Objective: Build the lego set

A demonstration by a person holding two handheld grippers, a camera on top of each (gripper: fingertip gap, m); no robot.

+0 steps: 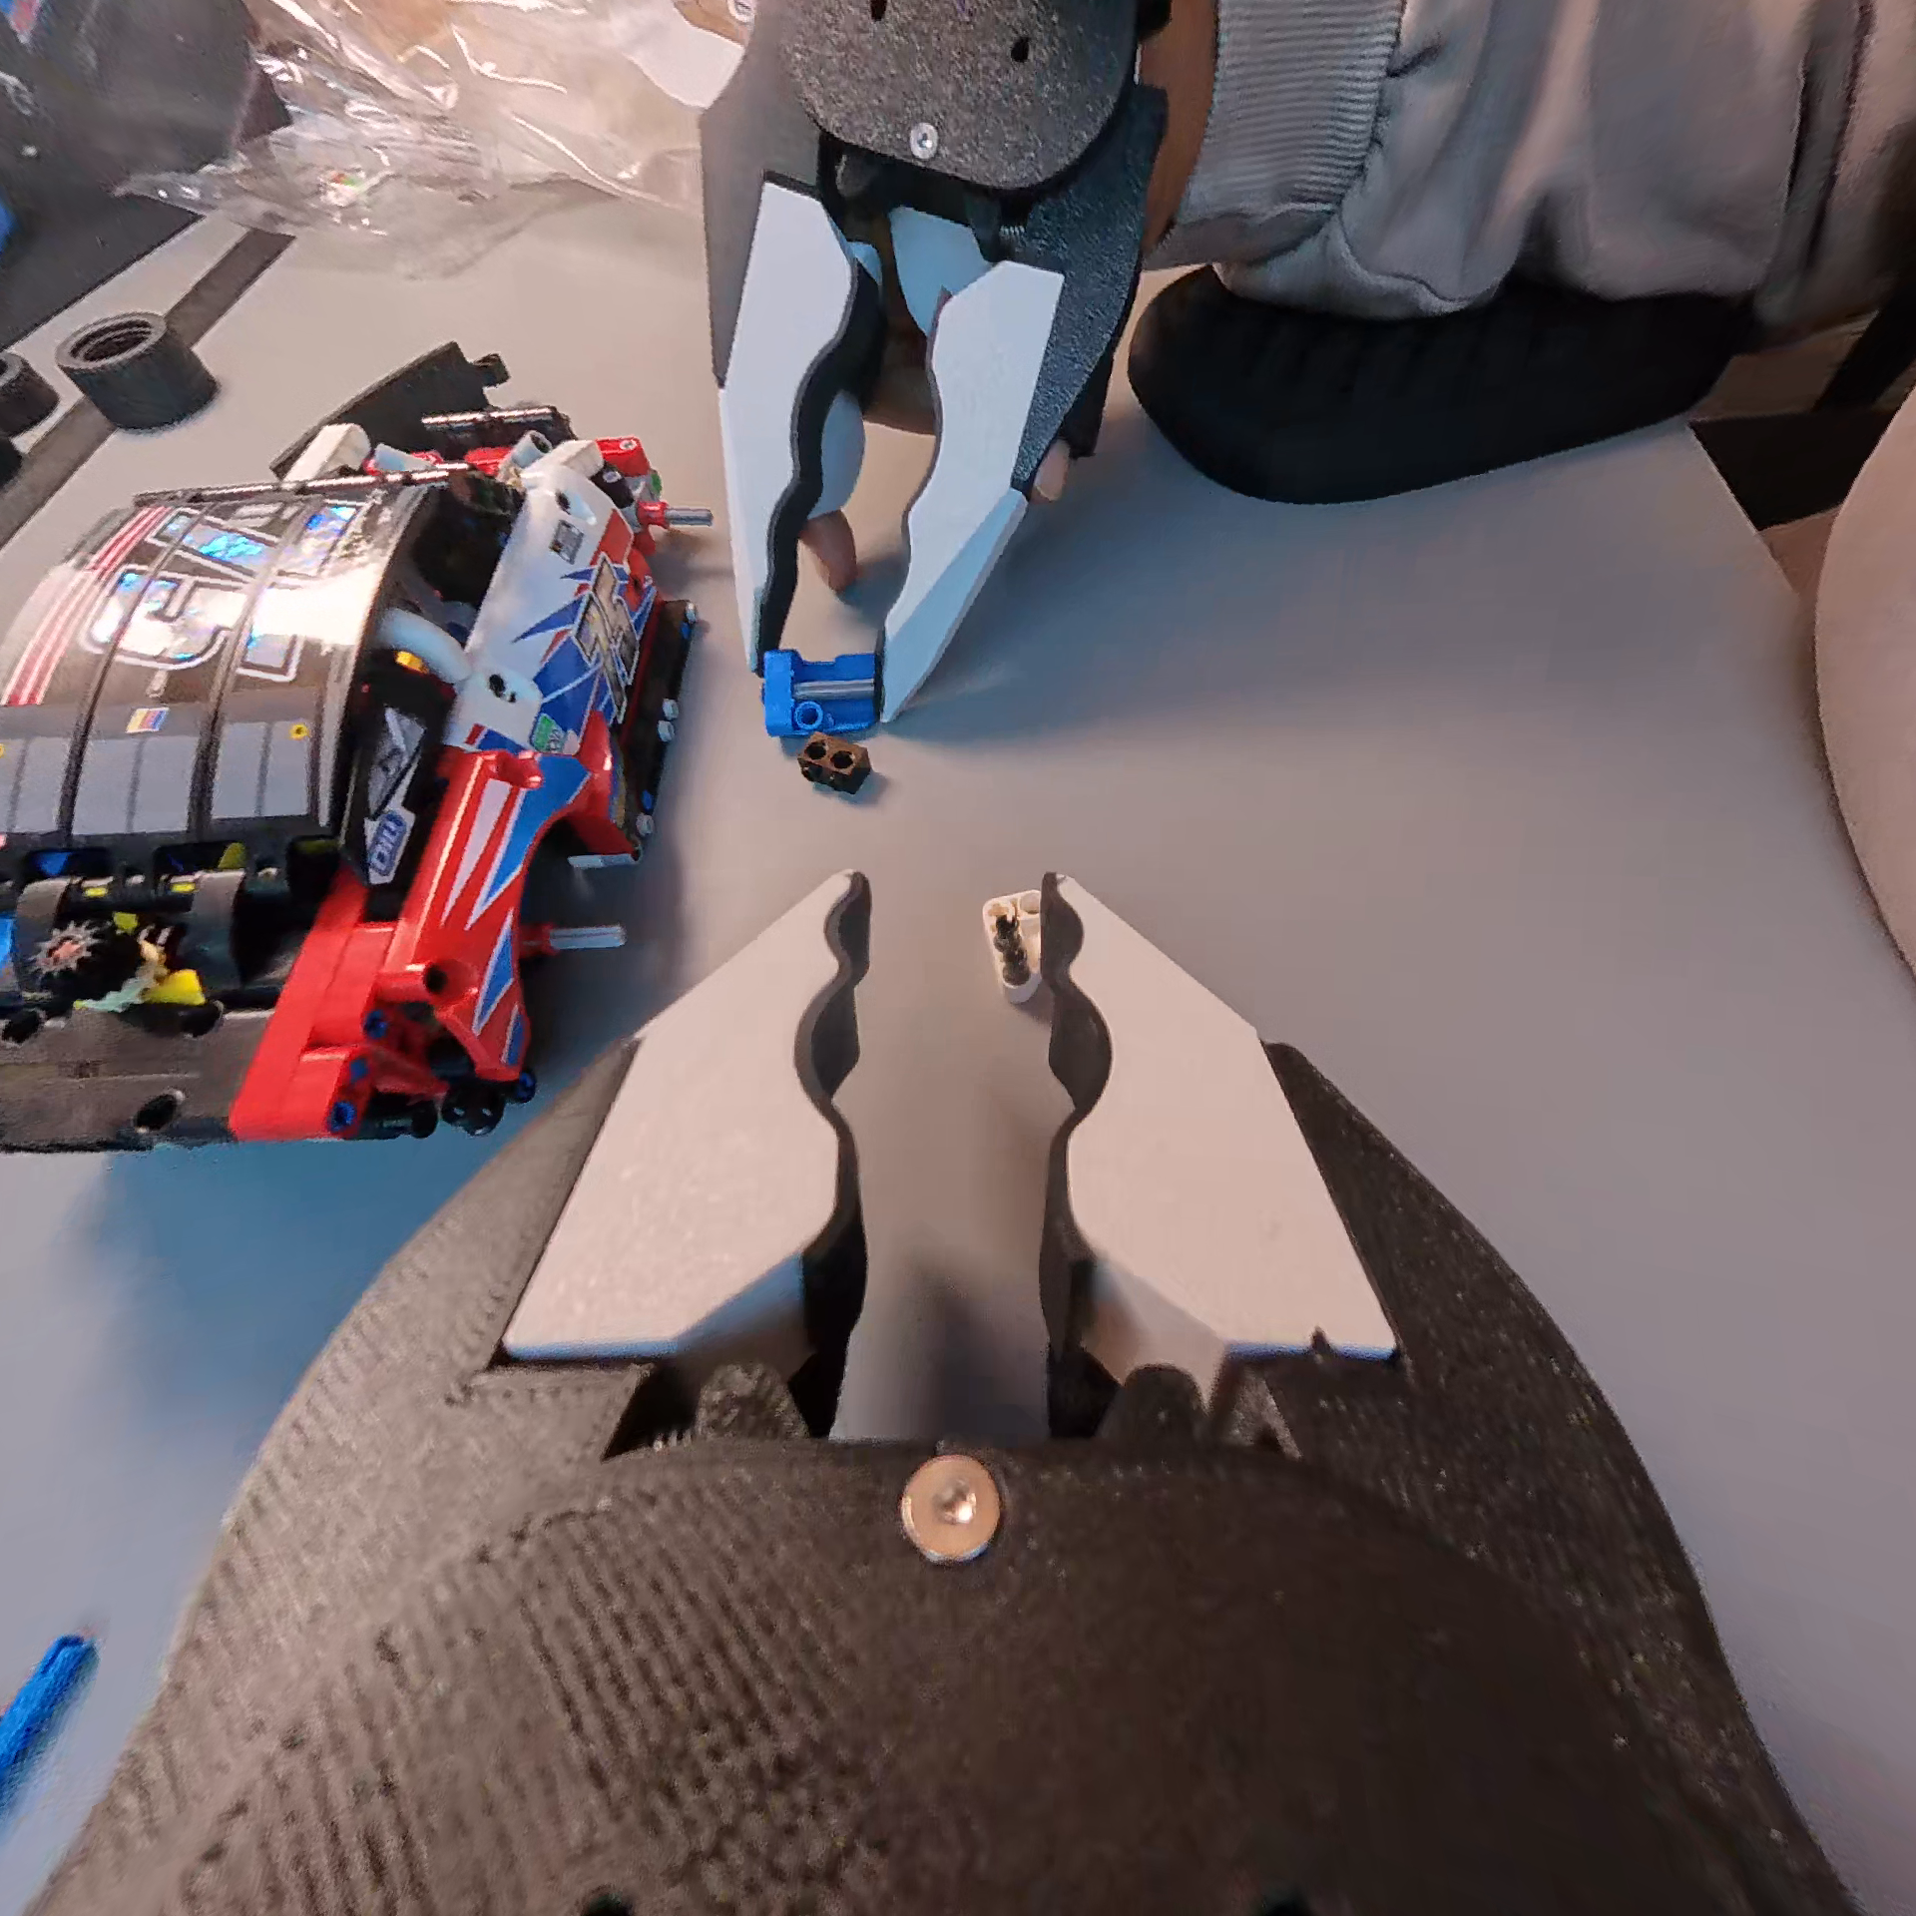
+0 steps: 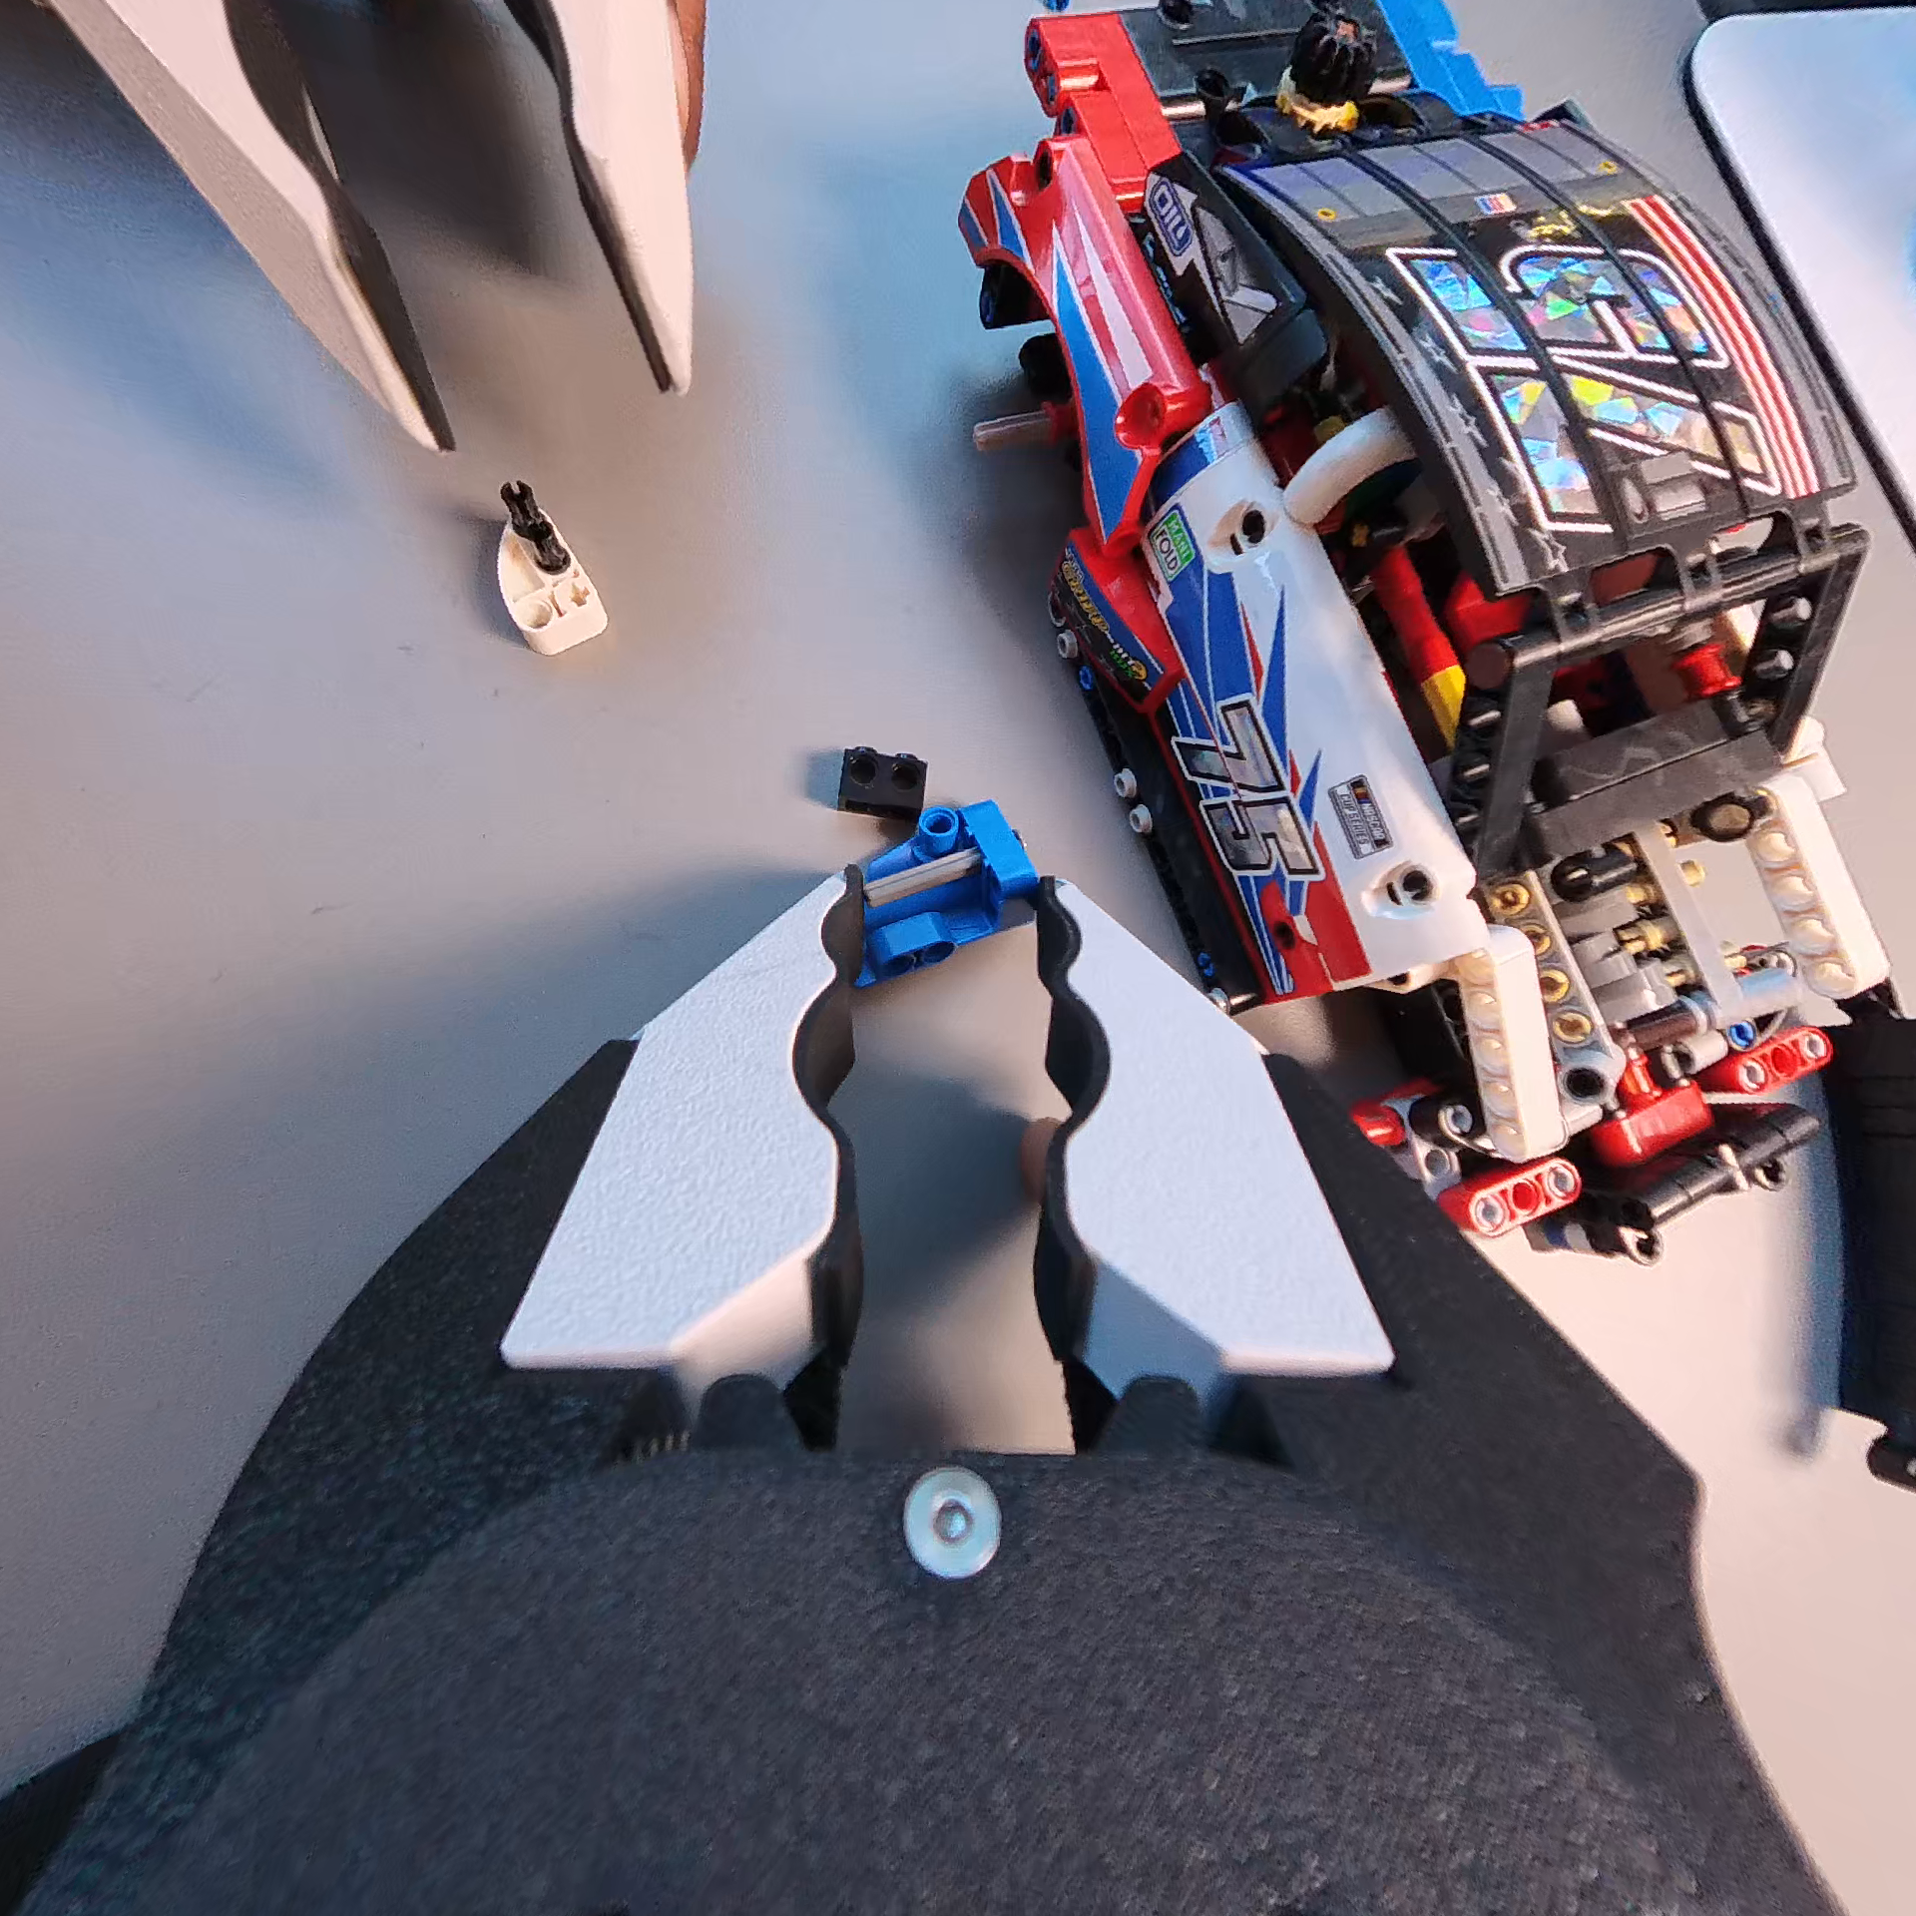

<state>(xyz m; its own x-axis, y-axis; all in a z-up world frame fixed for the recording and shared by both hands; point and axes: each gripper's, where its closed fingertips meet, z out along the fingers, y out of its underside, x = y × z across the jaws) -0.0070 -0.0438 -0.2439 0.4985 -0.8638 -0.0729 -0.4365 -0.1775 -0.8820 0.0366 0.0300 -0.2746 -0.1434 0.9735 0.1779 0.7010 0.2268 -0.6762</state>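
At the left of the left wrist view the race car model (image 1: 342, 788) looks largely built, its body panels on. At centre, the right gripper (image 1: 829, 689) has its jaws closed around a blue sub-assembly (image 1: 824, 693) on the table (image 1: 1348, 829), beside a loose black brick (image 1: 835, 762). The left gripper (image 1: 954, 892) hangs open and empty beside an unattached white piece (image 1: 1011, 949).
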